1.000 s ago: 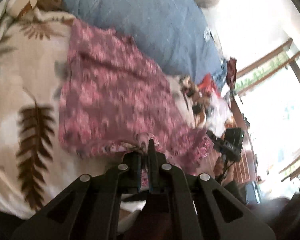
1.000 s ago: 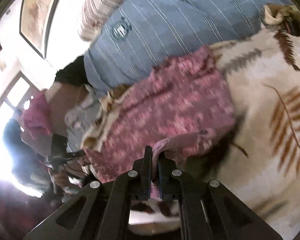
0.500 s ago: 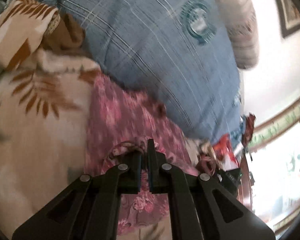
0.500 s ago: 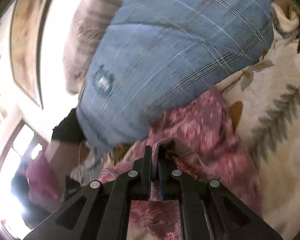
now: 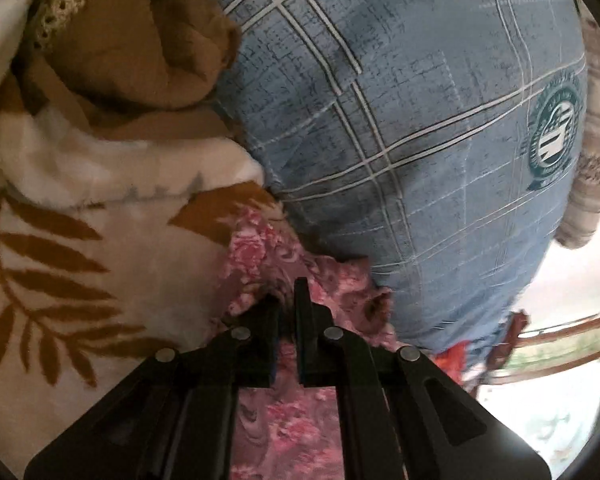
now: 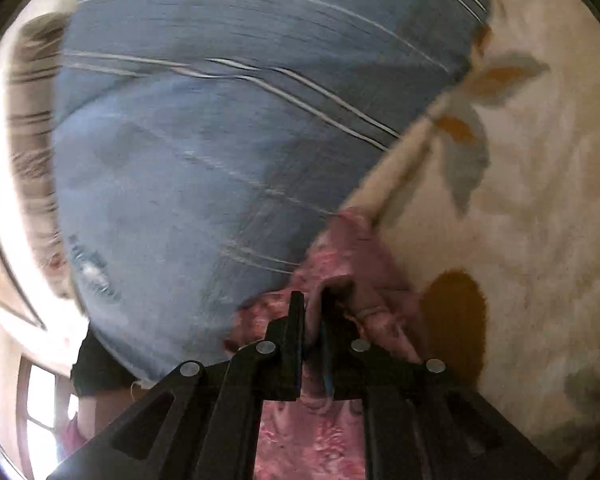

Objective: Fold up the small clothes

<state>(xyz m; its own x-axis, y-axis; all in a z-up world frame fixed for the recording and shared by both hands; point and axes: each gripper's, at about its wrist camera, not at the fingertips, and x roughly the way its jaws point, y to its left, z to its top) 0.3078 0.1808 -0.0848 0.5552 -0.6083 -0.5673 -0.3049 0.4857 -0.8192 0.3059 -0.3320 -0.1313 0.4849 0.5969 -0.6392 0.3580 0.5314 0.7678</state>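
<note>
Pink floral fabric, the small garment (image 5: 296, 412), lies on the cream blanket (image 5: 112, 240) with brown fern leaves, its far edge pushed up against the blue checked pillow (image 5: 400, 120); the left gripper (image 5: 286, 304) has its fingers clenched on a bunched fold of that far edge; the right gripper (image 6: 312, 312) likewise pinches a raised fold of the garment (image 6: 340, 256) between nearly closed fingers, beside the blanket (image 6: 520, 220); the pillow (image 6: 220, 140) fills most of the right wrist view, which is motion-blurred; a striped cushion (image 5: 596, 184) sits beyond the pillow.
</note>
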